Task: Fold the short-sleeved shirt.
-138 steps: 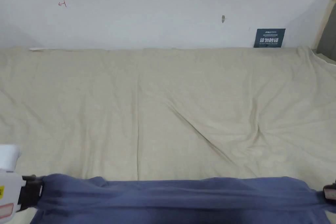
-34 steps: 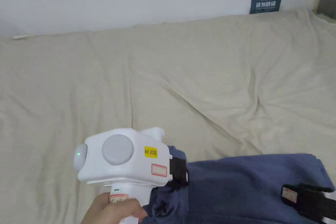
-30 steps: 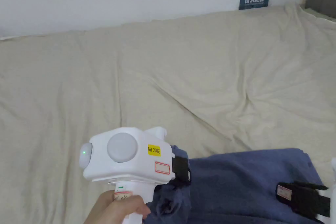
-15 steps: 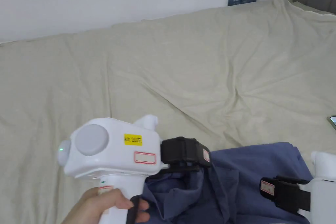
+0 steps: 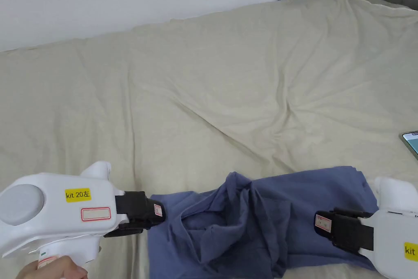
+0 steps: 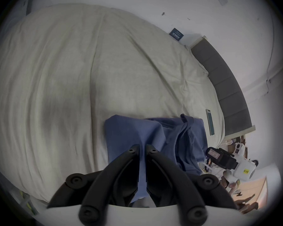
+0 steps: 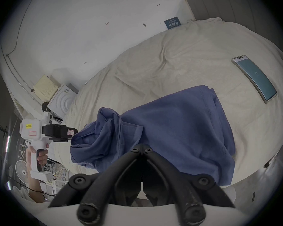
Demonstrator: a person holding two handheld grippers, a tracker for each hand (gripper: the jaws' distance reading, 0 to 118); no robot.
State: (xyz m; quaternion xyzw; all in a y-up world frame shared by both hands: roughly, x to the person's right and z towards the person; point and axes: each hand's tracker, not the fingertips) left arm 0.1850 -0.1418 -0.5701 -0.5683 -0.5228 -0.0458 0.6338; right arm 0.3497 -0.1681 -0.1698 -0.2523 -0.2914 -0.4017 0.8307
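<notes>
While one shirt [image 5: 261,218] lies rumpled, two grippers: left [image 6: 142,149] slightly parted, right [image 7: 142,150] seemingly closed.

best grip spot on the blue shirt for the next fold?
Judging by the lie: take the shirt at its left edge, coming from the left, low over the bed. That end is bunched and raised; the right half lies flat. The left gripper sits there, the right gripper on the flat side.
</notes>
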